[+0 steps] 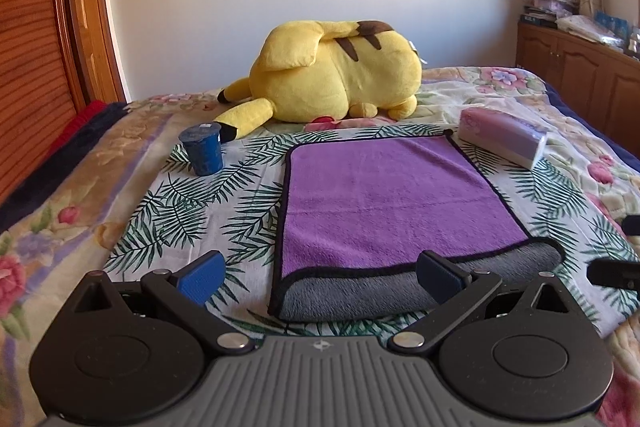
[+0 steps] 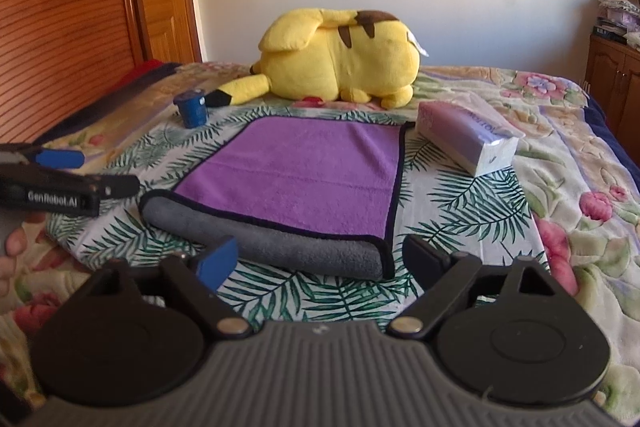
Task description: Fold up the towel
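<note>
A purple towel point(image 1: 384, 199) with a grey underside and black trim lies folded on the leaf-print cloth; its rounded grey fold faces me. It also shows in the right wrist view point(image 2: 304, 171). My left gripper point(image 1: 320, 277) is open and empty, just in front of the fold's left part. My right gripper point(image 2: 320, 261) is open and empty, in front of the fold's right end. The left gripper point(image 2: 60, 179) shows at the left edge of the right wrist view.
A yellow plush toy point(image 1: 336, 75) lies behind the towel. A blue cup point(image 1: 202, 151) stands at the far left of the cloth. A tissue pack point(image 1: 504, 137) lies at the far right. A wooden headboard point(image 1: 36, 59) is left, a cabinet point(image 1: 588, 75) right.
</note>
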Demonstrator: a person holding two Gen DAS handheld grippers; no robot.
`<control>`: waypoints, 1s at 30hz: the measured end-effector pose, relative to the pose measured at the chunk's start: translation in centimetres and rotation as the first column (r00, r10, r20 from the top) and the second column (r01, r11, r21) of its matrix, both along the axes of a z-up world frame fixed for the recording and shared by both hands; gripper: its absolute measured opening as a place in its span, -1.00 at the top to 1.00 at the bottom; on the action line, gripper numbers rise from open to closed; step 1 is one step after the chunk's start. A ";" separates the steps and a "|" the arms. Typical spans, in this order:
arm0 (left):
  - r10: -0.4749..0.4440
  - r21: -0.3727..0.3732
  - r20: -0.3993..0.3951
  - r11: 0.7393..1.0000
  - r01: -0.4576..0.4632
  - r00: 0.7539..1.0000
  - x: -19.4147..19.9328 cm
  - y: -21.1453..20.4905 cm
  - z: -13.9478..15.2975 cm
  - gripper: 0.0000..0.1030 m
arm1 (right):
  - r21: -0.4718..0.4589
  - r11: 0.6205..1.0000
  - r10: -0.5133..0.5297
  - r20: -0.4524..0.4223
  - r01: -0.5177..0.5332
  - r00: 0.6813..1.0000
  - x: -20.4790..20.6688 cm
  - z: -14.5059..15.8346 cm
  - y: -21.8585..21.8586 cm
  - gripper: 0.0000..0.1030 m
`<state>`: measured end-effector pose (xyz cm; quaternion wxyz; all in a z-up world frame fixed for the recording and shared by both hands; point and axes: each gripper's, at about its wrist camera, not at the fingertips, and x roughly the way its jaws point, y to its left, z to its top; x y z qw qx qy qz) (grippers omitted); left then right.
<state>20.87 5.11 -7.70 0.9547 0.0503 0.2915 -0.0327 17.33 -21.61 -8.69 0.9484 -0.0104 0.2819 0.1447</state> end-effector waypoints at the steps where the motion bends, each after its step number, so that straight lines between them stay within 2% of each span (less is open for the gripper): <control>1: 0.002 -0.002 -0.006 1.000 -0.002 1.000 0.5 0.2 -0.2 -0.68 | -0.003 1.000 0.000 -0.006 0.000 1.000 0.3 -0.2 0.0 -0.72; 7: 0.027 -0.037 -0.046 0.999 -0.029 0.999 2.8 1.9 -1.4 -0.58 | -0.019 1.000 0.002 -0.039 -0.003 0.999 2.1 -1.3 0.1 -0.70; 13: 0.026 -0.052 -0.082 0.998 -0.030 0.996 4.2 3.0 -2.8 -0.35 | -0.024 1.000 0.014 -0.056 -0.015 0.998 3.8 -2.1 0.4 -0.65; 18: -0.007 -0.047 -0.110 0.999 0.002 0.994 4.6 3.1 -3.7 0.09 | -0.026 0.999 0.026 -0.074 -0.028 0.997 5.1 -2.6 0.8 -0.55; 22: -0.029 -0.068 -0.119 0.997 0.021 0.992 4.7 3.4 -4.3 0.22 | -0.025 0.999 0.029 -0.102 -0.032 0.994 5.9 -3.2 0.8 -0.44; 30: -0.048 -0.059 -0.156 0.997 0.039 0.987 5.1 4.1 -6.0 0.55 | -0.038 0.999 -0.010 -0.137 0.005 0.991 7.2 -4.0 0.2 -0.40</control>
